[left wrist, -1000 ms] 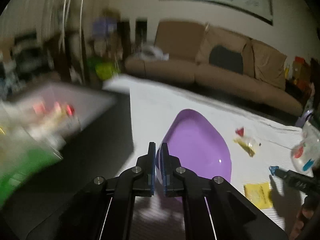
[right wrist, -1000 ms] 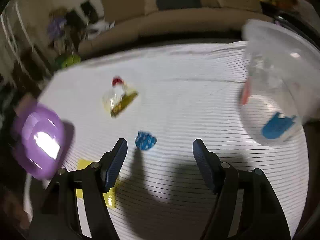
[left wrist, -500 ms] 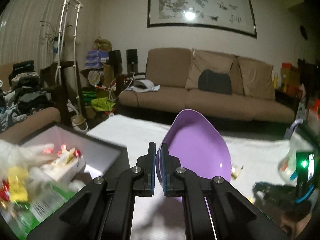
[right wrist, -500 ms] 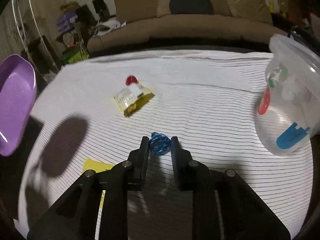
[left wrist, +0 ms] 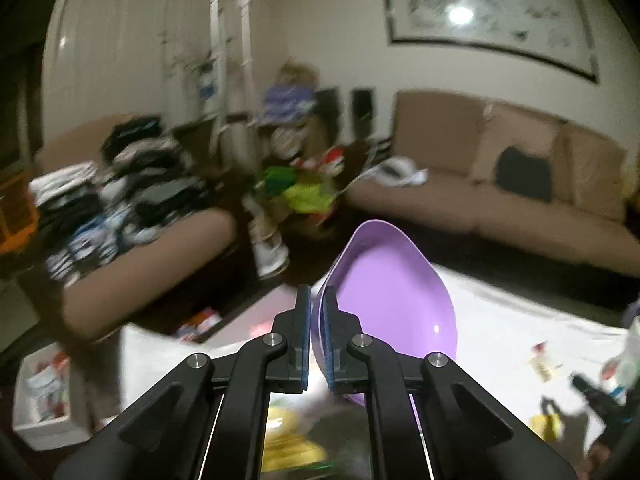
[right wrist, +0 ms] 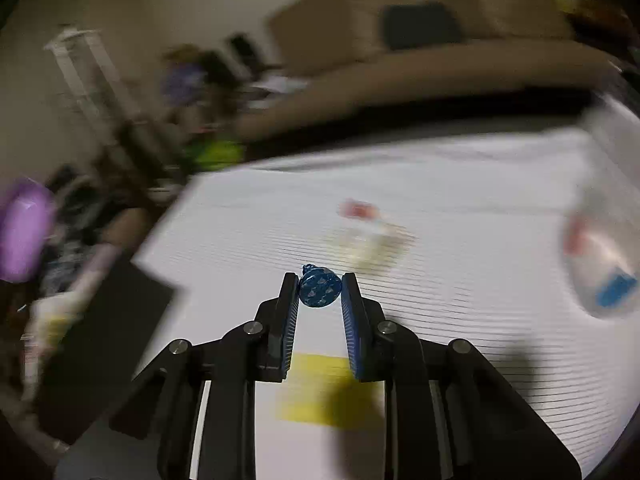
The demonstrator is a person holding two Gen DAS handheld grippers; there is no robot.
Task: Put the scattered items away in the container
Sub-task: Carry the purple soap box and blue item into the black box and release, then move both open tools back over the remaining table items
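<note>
So the glossy purple plastic bowl (left wrist: 394, 300) is pinched by its rim in the left gripper (left wrist: 317, 336), jaws nearly fully closed on it, and it's held up off the white striped tablecloth (right wrist: 460, 184). A small round blue foil-wrapped candy (right wrist: 319, 289) is clamped between the tips of the right gripper (right wrist: 320, 292), jaws narrowed onto it, above the cloth. A flat yellow packet (right wrist: 320, 384) is seen lying below, pretty blurred.

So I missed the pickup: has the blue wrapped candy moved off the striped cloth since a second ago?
Yes. The blue candy, pinched in the right gripper, now hangs above the striped cloth, where earlier it lay flat on it.
</note>
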